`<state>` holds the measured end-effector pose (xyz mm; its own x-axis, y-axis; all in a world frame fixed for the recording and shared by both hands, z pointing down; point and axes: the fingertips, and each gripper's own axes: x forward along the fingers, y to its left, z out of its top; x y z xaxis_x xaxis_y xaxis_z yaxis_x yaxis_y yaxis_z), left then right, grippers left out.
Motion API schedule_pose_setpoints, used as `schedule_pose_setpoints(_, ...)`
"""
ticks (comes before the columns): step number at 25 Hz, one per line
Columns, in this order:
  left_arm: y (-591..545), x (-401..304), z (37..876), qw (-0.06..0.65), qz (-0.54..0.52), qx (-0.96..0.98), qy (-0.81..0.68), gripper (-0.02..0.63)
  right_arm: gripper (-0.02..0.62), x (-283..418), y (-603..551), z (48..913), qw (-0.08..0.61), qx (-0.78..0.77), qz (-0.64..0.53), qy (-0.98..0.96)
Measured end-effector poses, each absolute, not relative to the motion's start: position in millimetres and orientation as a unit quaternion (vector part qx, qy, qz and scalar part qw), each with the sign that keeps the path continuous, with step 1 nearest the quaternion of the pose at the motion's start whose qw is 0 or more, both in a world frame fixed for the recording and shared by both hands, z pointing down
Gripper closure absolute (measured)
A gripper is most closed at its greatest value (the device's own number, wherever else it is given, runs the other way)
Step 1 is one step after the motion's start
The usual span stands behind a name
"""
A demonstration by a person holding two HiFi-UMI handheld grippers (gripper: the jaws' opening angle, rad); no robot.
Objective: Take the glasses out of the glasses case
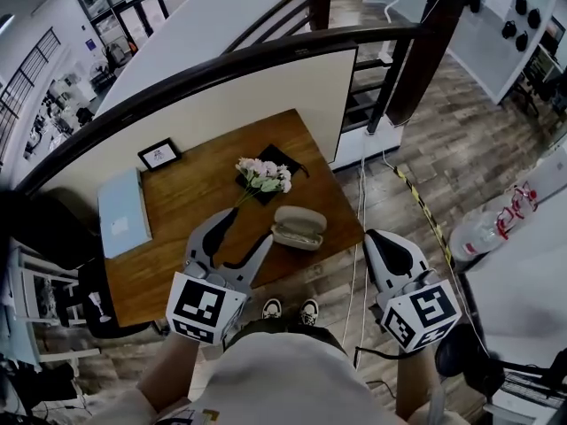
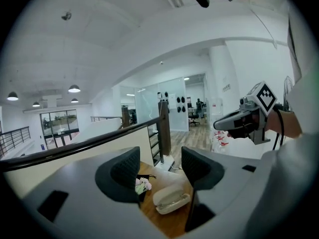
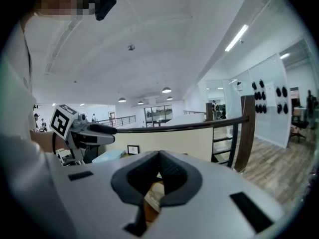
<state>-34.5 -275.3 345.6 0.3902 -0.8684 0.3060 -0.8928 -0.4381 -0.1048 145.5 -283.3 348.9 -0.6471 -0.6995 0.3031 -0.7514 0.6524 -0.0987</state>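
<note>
Overhead, I held left gripper (image 1: 245,228) fingers spread beside the glasses case (image 1: 298,227) on the worktop (image 1: 190,197), right gripper (image 1: 378,239) fingers pressed together.

Table (image 1: 190,193): brown wood, against the low cream wall.
Picture frame (image 1: 159,154): small, dark-edged, at the table's far left corner.
Pale-blue flat item (image 1: 122,212): along the table's left edge.
Flowers (image 1: 264,175): pink and white bunch, lying on a dark cloth (image 1: 282,158).
Handrail (image 1: 266,56): dark, curved, above the wall.
Floor (image 1: 443,140): grey-brown planks.
</note>
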Motion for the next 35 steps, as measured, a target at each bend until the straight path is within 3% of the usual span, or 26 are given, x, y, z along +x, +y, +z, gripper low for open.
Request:
schedule_pose_setpoints(10, -315.1, -17.2, 433.5, 0.033, 0.290, 0.864, -0.409, 0.346, 0.592, 129.6, -298.8, 400.2, 0.135, 0.400, 0.177, -0.889)
schedule_pose_setpoints(17, -329.6, 4.2, 536.0, 0.039, 0.400, 0.877, -0.263, 0.341, 0.592, 117.0, -311.8, 447.3, 0.184, 0.396, 0.199, -0.877)
schedule_pose_setpoints(23, -343.3, 22.3, 606.8, 0.069, 0.448, 0.873, -0.180, 0.331, 0.592, 115.1, -325.2, 482.9, 0.208, 0.393, 0.224, -0.867)
schedule_pose_setpoints(35, -347.1, 32.5, 711.8, 0.036, 0.554, 0.829, -0.067, 0.343, 0.592, 116.3, -339.2, 540.0, 0.243, 0.388, 0.269, -0.847)
